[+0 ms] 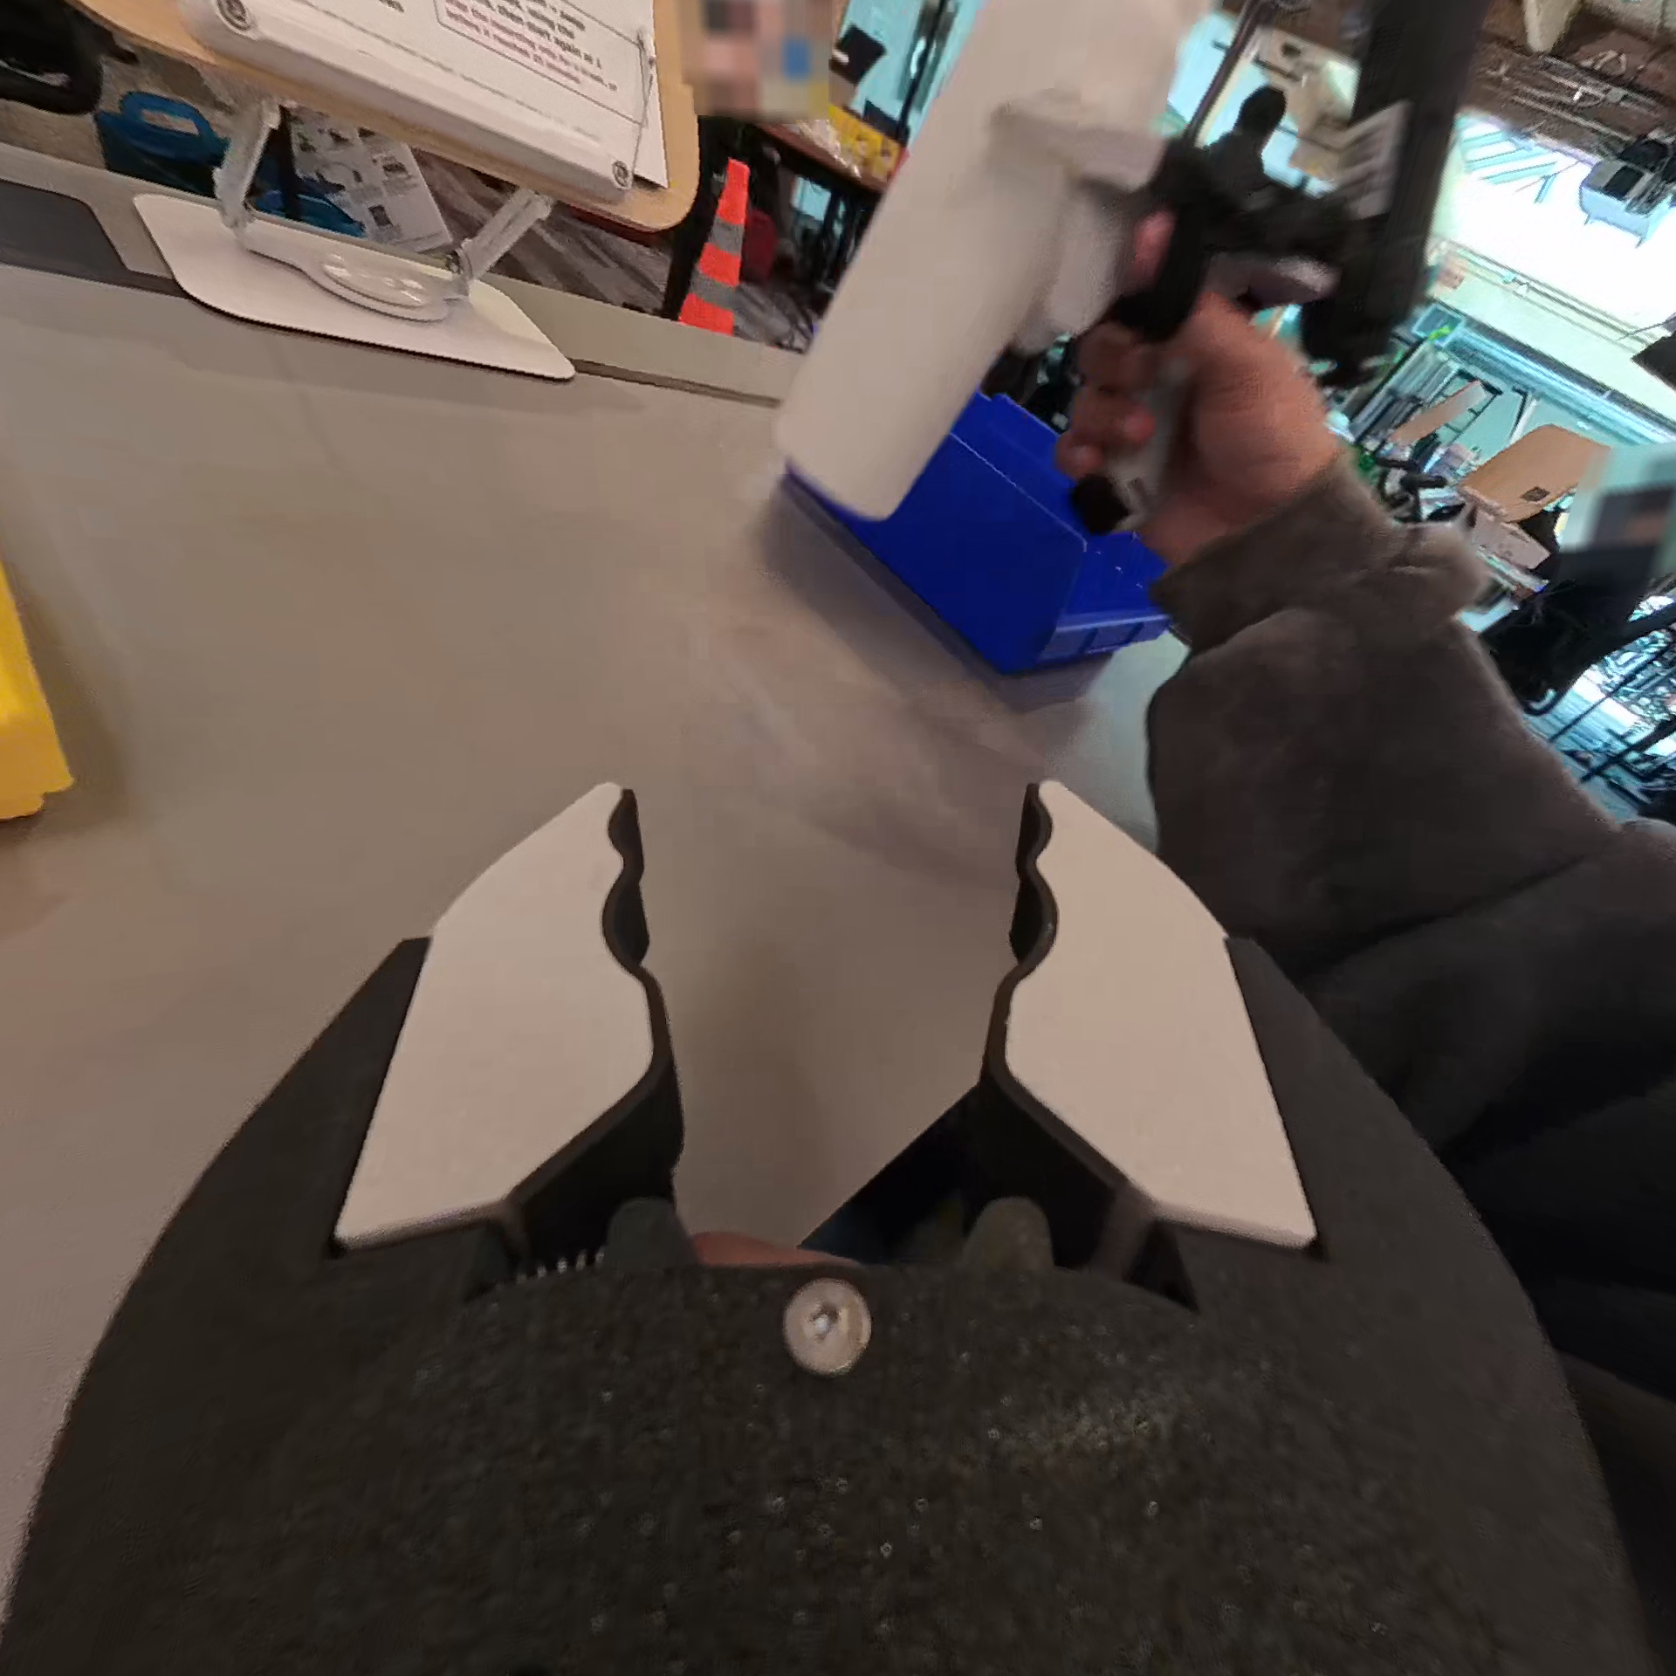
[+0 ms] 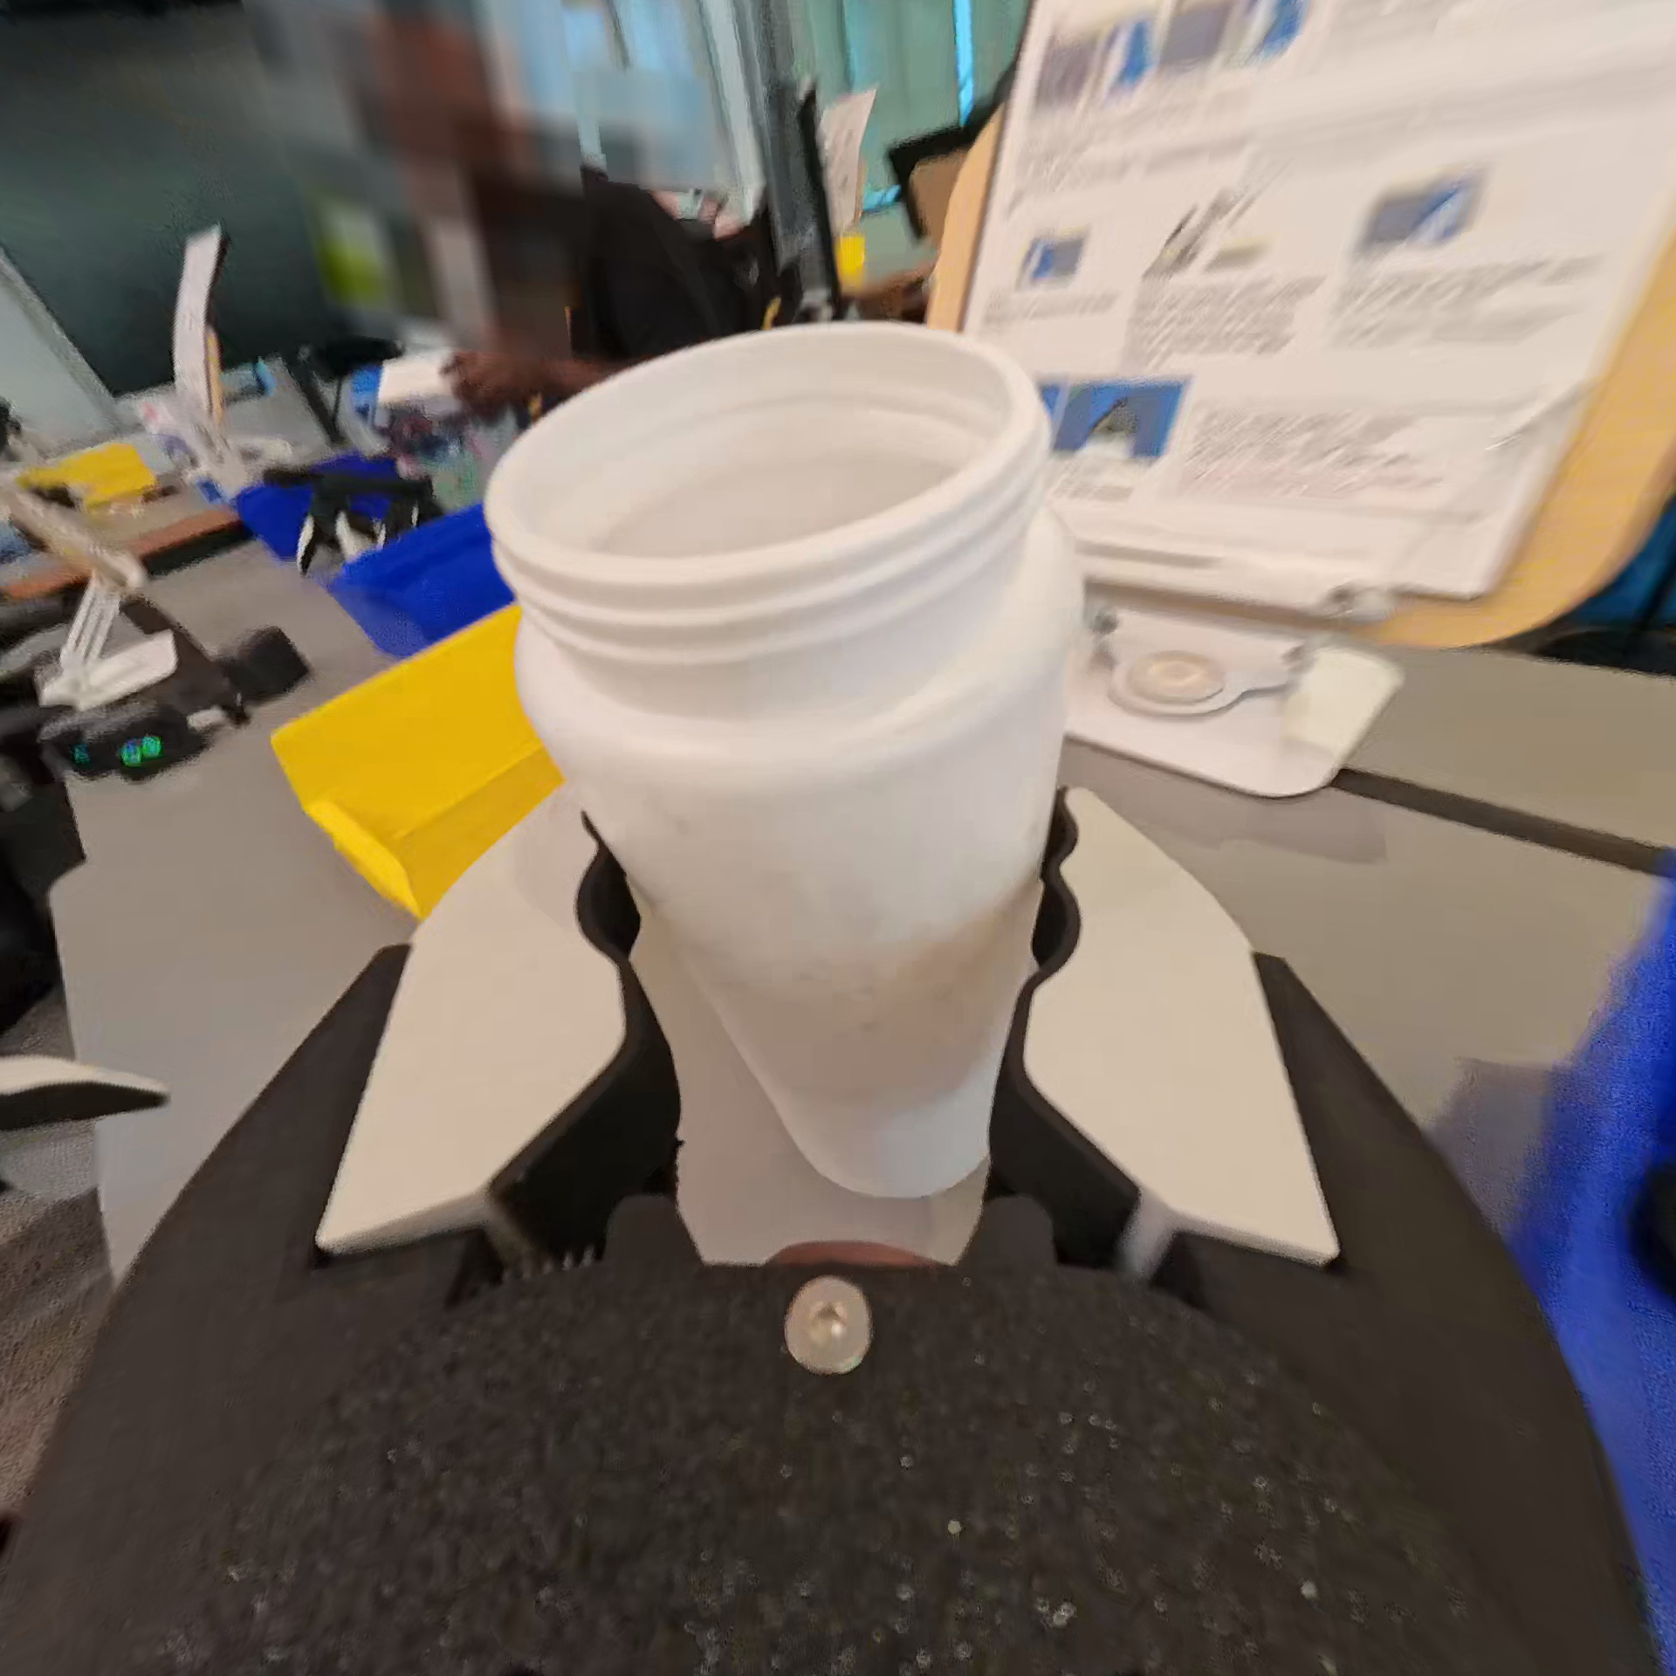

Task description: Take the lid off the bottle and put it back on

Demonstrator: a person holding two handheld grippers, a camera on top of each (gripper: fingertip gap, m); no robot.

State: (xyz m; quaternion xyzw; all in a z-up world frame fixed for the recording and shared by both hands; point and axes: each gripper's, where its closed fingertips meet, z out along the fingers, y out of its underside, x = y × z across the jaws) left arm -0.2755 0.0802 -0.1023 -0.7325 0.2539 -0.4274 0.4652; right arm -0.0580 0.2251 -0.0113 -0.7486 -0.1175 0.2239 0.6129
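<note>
A white plastic bottle (image 2: 798, 725) sits tilted between the fingers of my right gripper (image 2: 830, 821), which is shut on its lower body. Its wide threaded mouth (image 2: 762, 472) is open, with no lid on it. No lid shows in either view. In the left wrist view the same bottle (image 1: 943, 272) appears blurred and held in the air at the upper right by the right gripper (image 1: 1025, 163) and a hand (image 1: 1215, 435). My left gripper (image 1: 825, 803) is open and empty over the grey table (image 1: 363, 589).
A blue bin (image 1: 979, 562) stands on the table behind the bottle. A yellow bin (image 2: 408, 762) lies to the left, also at the left edge (image 1: 23, 716). A white stand holding a printed board (image 1: 363, 281) stands at the back, also in the right wrist view (image 2: 1270, 363). A sleeved arm (image 1: 1360, 771) fills the right side.
</note>
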